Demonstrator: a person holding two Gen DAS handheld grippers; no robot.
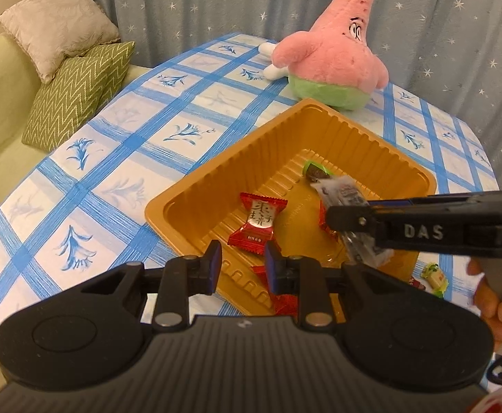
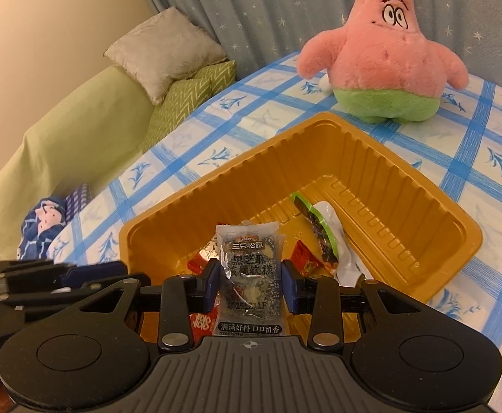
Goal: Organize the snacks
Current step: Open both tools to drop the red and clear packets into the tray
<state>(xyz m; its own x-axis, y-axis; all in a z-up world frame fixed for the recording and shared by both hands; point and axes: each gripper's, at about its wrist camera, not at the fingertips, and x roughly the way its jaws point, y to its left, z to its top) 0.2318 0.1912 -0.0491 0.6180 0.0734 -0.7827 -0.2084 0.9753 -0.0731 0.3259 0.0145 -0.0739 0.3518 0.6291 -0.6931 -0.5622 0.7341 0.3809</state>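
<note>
Am holding clear sesame-cake packet [image 2: 247, 275] in right gripper [image 2: 251, 284], pads clenching its sides, above gold tray [image 2: 423, 203]. Packet light, crinkly, slippery; gripping mid-body seems safest. Dark speckled filling, printed label. Left gripper [image 1: 242, 266] at tray's 6 o'clock, fingers parted, grasping nothing.

A red wrapped sweet [image 1: 283, 301] at the lower middle of the left wrist view was mostly hidden behind the left gripper [image 1: 243, 266], which had nothing between its fingers. The person's hand [image 1: 492, 296] was cut off by the right edge. In the right wrist view, the clear sesame-cake packet [image 2: 249, 280] covered the red sweets behind it, and its small print was unreadable.
</note>
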